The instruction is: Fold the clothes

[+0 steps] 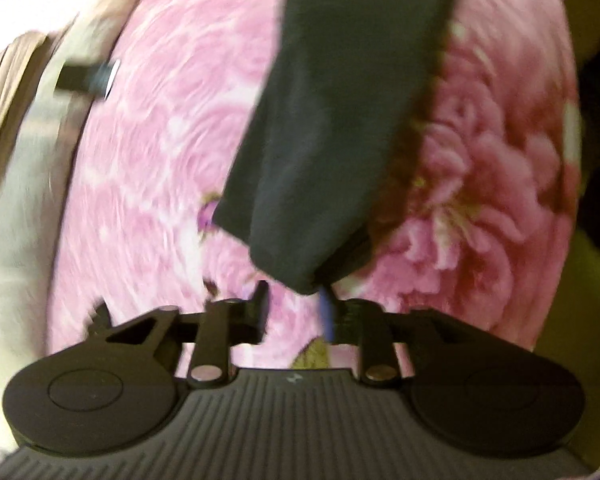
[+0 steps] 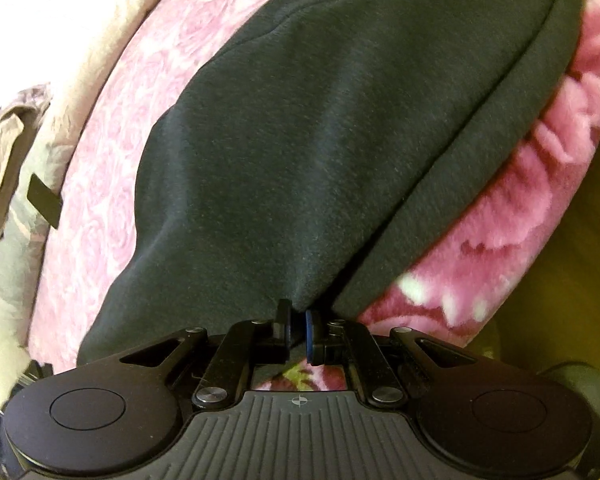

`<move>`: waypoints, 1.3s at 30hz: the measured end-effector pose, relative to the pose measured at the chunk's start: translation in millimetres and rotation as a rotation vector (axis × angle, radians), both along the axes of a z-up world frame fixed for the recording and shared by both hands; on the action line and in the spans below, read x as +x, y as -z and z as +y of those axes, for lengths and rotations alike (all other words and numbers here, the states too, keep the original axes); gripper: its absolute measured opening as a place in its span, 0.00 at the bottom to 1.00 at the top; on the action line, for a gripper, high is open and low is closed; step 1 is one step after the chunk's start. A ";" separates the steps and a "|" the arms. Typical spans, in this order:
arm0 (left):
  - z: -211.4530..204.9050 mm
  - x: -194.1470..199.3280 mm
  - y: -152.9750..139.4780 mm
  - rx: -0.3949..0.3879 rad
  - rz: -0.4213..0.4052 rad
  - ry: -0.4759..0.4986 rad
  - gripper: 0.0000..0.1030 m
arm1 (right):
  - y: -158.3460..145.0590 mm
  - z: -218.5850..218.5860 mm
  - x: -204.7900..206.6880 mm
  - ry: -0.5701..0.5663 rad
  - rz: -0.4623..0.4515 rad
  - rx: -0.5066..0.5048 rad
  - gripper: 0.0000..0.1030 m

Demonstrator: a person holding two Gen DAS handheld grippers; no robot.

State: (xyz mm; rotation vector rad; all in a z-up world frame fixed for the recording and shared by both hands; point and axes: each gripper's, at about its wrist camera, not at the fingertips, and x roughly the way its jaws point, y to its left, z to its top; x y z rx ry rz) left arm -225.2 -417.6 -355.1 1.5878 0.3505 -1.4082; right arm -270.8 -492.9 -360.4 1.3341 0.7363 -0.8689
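On the pink floral blanket (image 2: pixel 112 152) covering the bed, the dark garment (image 2: pixel 320 152) lies in a long band running away from me, its near end at my grippers and its far end toward the top of both wrist views. My right gripper (image 2: pixel 299 336) is pressed together, pinching a gathered fold of the near hem. My left gripper (image 1: pixel 296 314) stands spread; the narrow end of the garment (image 1: pixel 340 128) hangs just at its right finger, and the blur prevents confirming contact.

Procedure, as I judge it: close the left gripper on that corner before lifting. Keep both grips level and equally tensioned, then carry the near hem along the long axis toward the far end. Uneven pull would probably skew the fold line. The fleece blanket may drag on the cloth, so lift clear first.
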 end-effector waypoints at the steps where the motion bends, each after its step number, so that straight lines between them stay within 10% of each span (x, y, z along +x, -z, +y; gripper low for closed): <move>1: -8.4 5.3 -4.1 -0.011 0.032 -0.064 0.27 | -3.2 0.1 3.1 -0.007 0.015 -0.005 0.04; 3: -19.8 21.0 -11.7 -0.029 0.101 -0.179 0.27 | -11.4 2.6 6.8 -0.022 0.038 -0.020 0.20; 5: -32.4 37.6 -19.8 -0.049 0.187 -0.303 0.30 | -22.8 9.3 12.2 -0.054 0.102 -0.053 0.67; 14: -68.7 96.7 -3.9 -0.035 0.760 -0.862 0.42 | -62.6 57.9 84.3 -0.402 0.112 -0.157 0.67; 18: -66.0 94.8 6.5 -0.010 0.862 -0.954 0.10 | -60.2 74.5 122.1 -0.519 0.073 -0.152 0.67; 22: -75.6 73.0 -29.7 -0.137 0.727 -0.826 0.07 | -46.0 83.4 143.5 -0.577 0.042 -0.104 0.67; 27: -65.2 -30.4 -96.1 -0.411 0.287 -0.156 0.10 | -43.5 86.5 154.3 -0.633 0.035 -0.081 0.67; 32: -69.8 -11.1 -52.4 -0.129 0.276 -0.423 0.18 | -46.6 82.6 151.5 -0.644 0.022 -0.064 0.67; 39: -64.7 43.0 -41.4 -0.107 0.458 -0.668 0.33 | -59.8 95.6 161.5 -0.626 0.013 -0.097 0.67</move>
